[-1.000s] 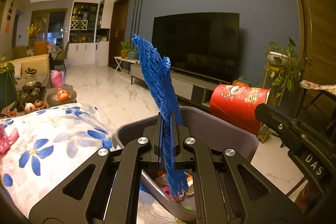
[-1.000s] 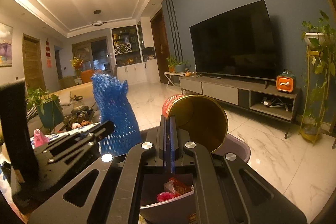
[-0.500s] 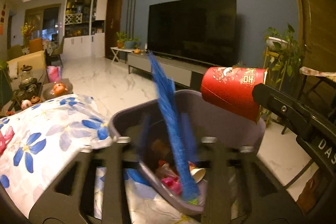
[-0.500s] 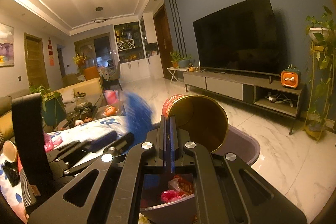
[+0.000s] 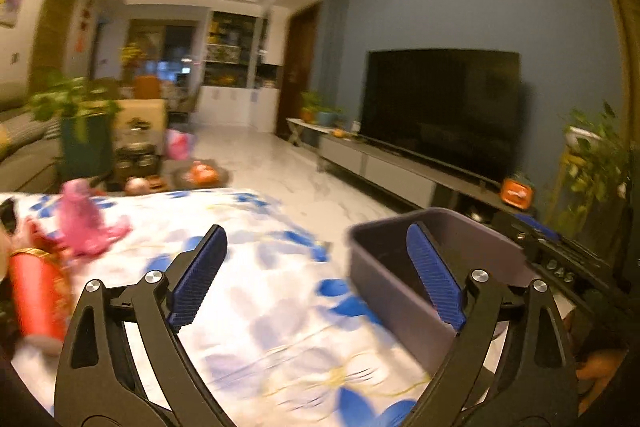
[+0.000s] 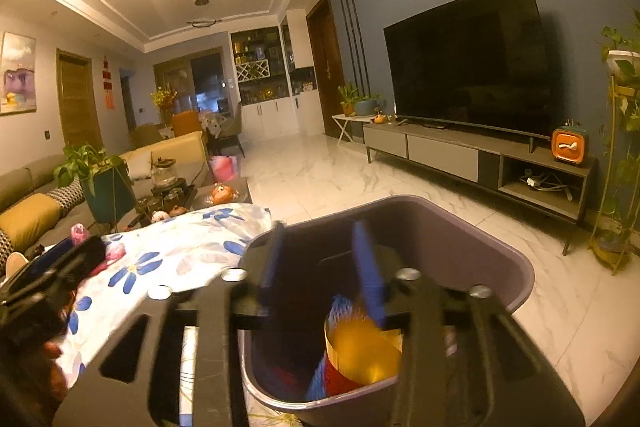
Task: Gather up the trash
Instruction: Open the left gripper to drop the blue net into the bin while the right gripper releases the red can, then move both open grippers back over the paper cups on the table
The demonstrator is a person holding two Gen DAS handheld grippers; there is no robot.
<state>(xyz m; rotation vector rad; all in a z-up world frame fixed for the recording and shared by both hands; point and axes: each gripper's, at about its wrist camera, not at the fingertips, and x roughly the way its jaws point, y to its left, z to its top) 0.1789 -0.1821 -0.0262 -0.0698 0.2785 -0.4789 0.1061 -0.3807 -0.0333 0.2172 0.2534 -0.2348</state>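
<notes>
The left gripper (image 5: 316, 279) holds its blue fingers (image 5: 198, 277) wide apart above the floral-covered counter (image 5: 248, 307). The purple bin (image 5: 400, 291) sits behind the right finger; a red cup (image 5: 36, 299) and pink trash (image 5: 86, 223) lie left of the fingers.

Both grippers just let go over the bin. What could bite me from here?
1. The red cup lies tilted on the blue foam net in the purple bin; later trash may not settle flat.
2. The bin sits at the edge of the floral cloth; a bump from the open right gripper might shift it.
3. The left gripper is open and swinging toward the red cup on the table and pink trash; the blurred view could spoil aim.
</notes>
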